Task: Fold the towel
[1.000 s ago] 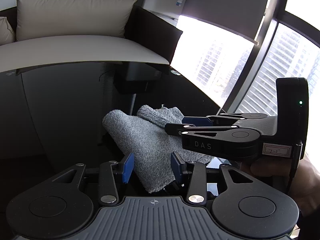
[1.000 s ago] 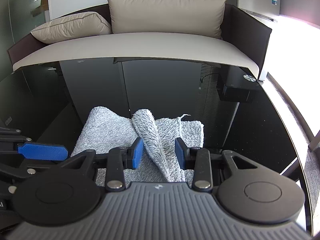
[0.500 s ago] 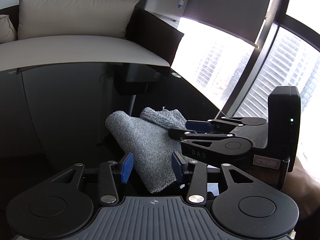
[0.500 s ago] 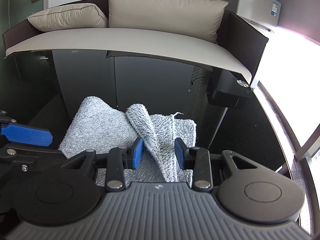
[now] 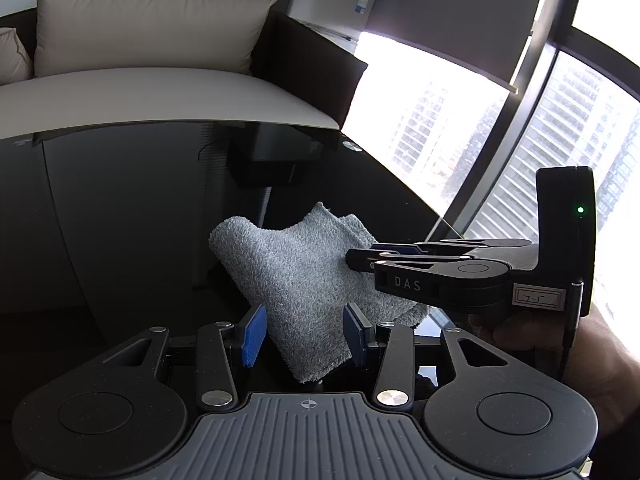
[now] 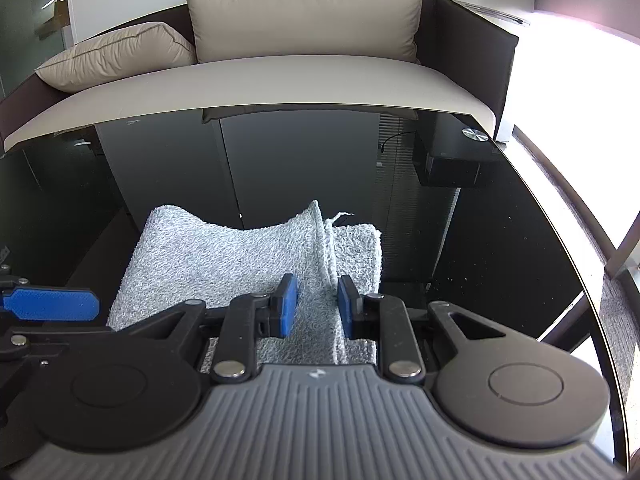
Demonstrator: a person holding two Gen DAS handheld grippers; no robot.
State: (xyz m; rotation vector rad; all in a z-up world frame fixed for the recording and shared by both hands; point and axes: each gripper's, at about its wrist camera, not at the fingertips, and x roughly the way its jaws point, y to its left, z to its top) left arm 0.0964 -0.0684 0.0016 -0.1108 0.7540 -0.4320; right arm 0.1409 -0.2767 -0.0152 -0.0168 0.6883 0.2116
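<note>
I get hard daylight from the windows (image 5: 472,128) on my right; they blow out to near white in both views. The glossy black counter (image 6: 304,168) stays dim and mirrors the sofa (image 6: 280,76) and cabinets. Focus is sharp throughout, no motion blur. Fisheye bending curves the window frames and counter edge strongly toward the borders.

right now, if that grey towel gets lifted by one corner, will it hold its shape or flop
It will probably flop: the grey towel already sags between its raised corners. It looks light, since the loose flap stands up on its own. Its looped pile should grip well on the blue pads of the right hand-held gripper, whose jaws are closing around a fold, though it may slide on the glossy black table.
</note>
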